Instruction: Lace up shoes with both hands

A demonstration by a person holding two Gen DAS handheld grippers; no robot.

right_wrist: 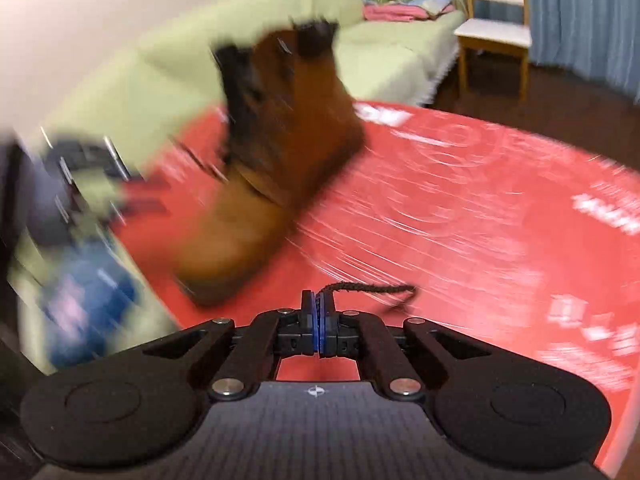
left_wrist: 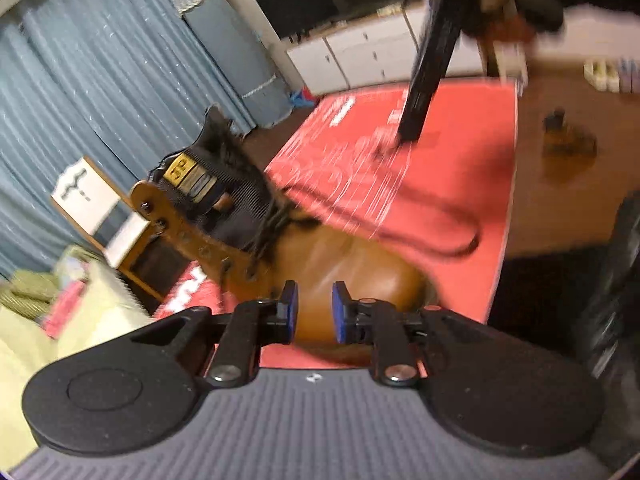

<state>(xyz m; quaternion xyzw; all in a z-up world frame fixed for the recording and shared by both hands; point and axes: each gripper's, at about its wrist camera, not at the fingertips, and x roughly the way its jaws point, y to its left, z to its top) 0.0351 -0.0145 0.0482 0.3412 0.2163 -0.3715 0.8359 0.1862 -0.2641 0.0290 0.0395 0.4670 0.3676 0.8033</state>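
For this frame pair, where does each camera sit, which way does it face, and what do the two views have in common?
Left wrist: on the left gripper, open, looking down over the boot toe; the right gripper shows beyond.
Right wrist: on the right gripper, shut on the lace, facing the boot side; blurred left gripper at left.
Shared: boot, lace, red mat.

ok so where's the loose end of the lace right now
In the right wrist view the lace end is pinched in the shut right gripper, low centre, over the red mat, right of the boot's toe.
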